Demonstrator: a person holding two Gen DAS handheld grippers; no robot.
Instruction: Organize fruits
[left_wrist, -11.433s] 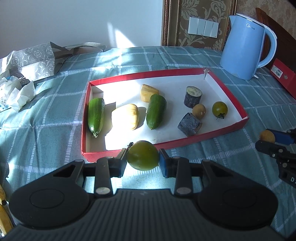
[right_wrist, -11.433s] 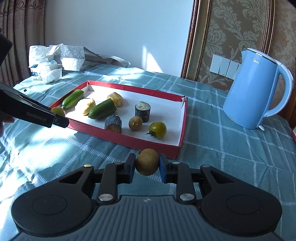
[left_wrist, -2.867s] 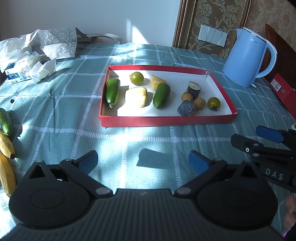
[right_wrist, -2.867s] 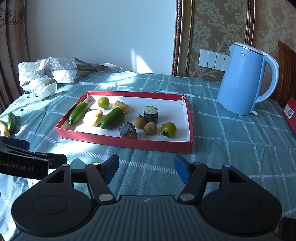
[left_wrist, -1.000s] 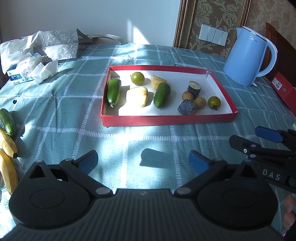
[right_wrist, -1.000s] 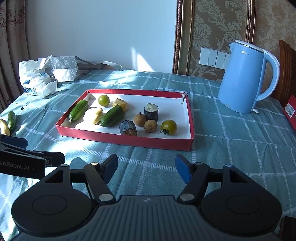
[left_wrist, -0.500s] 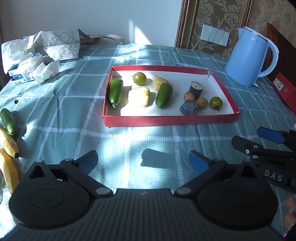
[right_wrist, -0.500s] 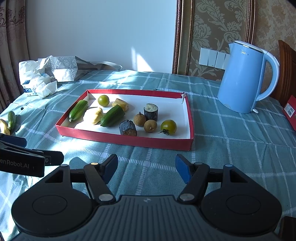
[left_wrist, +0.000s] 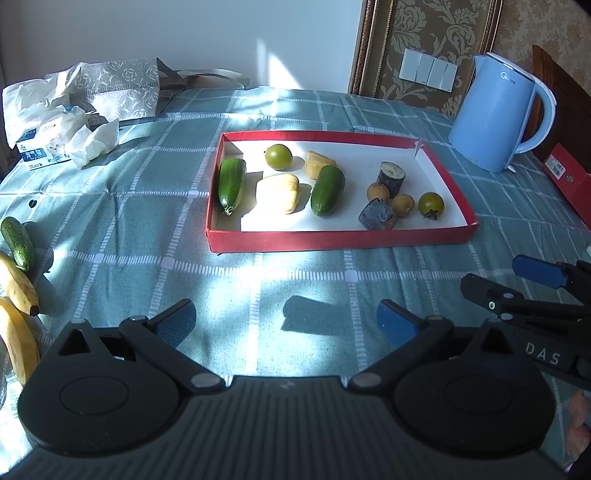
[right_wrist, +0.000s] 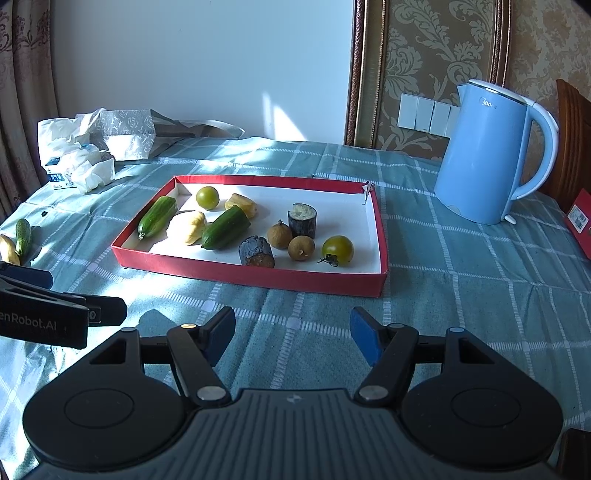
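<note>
Cloth, card and plastic in sunlight

A woven checked tablecloth (left_wrist: 110, 206) covers the bench; the red tray (left_wrist: 332, 242) looks like matt cardboard with a white paper lining; the blue kettle (right_wrist: 480, 155) is smooth glossy plastic; the cucumbers (left_wrist: 232, 181) shine waxy.

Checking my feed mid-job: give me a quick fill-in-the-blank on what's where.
1. The tray's outer wall is coloured ____.
2. Both grippers, left and right, are ____ and empty.
3. The kettle stands ____ the tray.
4. The bananas lie on the ____, not in the tray.

Missing: red; open; outside; tablecloth
</note>
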